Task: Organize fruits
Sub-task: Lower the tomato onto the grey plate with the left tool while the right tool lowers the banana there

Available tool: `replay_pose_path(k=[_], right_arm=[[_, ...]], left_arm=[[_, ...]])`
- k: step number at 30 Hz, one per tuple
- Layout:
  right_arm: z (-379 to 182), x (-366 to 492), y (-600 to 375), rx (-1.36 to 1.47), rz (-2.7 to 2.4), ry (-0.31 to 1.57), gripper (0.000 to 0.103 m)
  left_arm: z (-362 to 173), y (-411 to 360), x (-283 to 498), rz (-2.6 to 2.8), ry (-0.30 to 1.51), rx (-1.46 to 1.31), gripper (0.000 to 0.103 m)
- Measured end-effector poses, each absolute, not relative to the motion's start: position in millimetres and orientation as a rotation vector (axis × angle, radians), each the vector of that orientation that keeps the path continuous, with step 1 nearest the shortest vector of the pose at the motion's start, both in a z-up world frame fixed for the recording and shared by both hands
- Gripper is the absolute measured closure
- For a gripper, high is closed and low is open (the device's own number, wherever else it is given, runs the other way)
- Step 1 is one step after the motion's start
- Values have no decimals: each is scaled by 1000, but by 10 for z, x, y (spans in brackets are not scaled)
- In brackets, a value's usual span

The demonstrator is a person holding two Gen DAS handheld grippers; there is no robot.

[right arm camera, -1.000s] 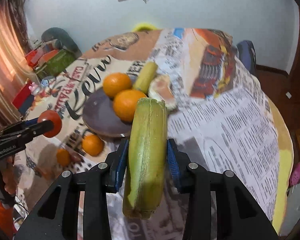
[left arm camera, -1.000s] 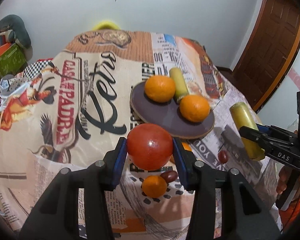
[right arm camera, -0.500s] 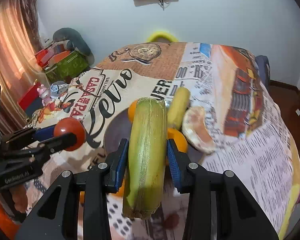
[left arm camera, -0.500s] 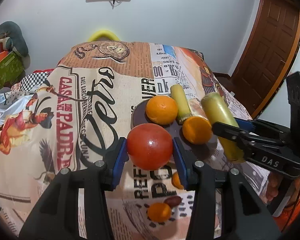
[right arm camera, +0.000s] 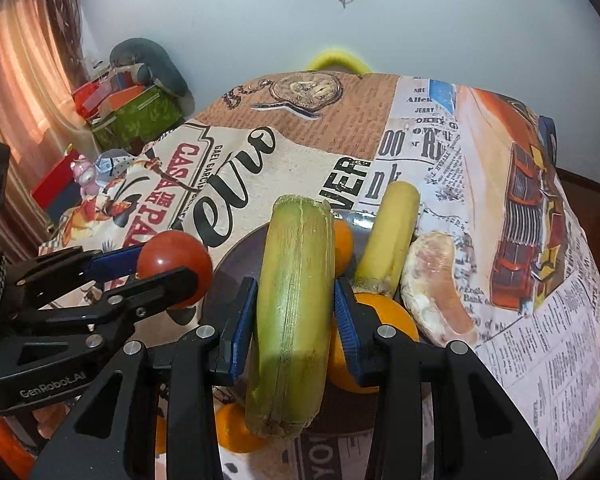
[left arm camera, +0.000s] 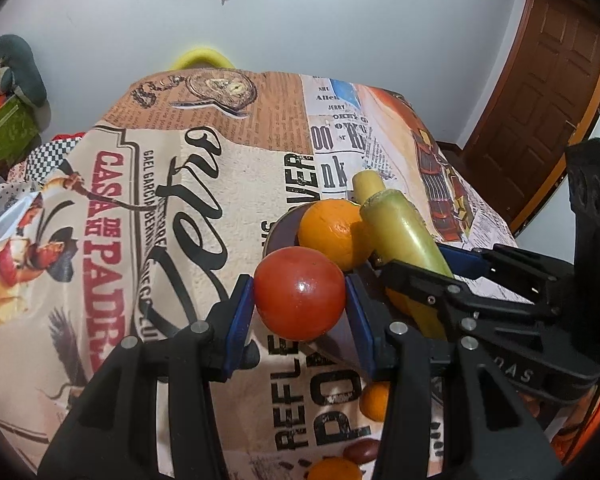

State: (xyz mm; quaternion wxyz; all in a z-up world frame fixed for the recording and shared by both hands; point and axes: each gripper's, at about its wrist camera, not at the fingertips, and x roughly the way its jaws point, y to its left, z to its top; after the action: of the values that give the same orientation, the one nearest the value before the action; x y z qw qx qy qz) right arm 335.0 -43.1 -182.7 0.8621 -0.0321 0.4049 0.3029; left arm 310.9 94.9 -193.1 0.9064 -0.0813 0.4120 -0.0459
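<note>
Right wrist view shows you have carried both loads in over the tabletop [right arm camera: 540, 360] since a second ago, so each now hangs above the dark plate [right arm camera: 236, 264] near its middle. Your right claw [right arm camera: 294, 304] is clamped partway on the green banana [right arm camera: 292, 312]; your left claw [left arm camera: 299, 300] grips the red tomato [left arm camera: 299, 294]. Releasing onto the plate looks next; small oranges [left arm camera: 374, 400] wait near the front edge.

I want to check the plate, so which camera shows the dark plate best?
The right wrist view: the plate shows more bare surface and rim behind the held banana. In the left wrist view only slivers of it show behind the tomato and an orange.
</note>
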Motion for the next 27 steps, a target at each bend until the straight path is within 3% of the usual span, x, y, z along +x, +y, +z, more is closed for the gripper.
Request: replay_pose_path(k=[10,19,22,25,27], right_arm=[[-1734,3361,-492,-69,643,821,63],[-1558,3256,-716,-73,600,768,43],[-1533,3192,-774,-96,576,753,37],[-1522,3119,-855,-106,556,748,35],[-1525,3076,-922,-90,558,761,24]], left_arm=[[-2099,957,3319,-125,905,-203,58],[-2175,789,3362,-128,956,-160,57],[-2154,756,3330,-121,966,-151,54],[-2055,748,3234,-86,920,-120,44],[-1961,750,3162,-79,899,-105,41]])
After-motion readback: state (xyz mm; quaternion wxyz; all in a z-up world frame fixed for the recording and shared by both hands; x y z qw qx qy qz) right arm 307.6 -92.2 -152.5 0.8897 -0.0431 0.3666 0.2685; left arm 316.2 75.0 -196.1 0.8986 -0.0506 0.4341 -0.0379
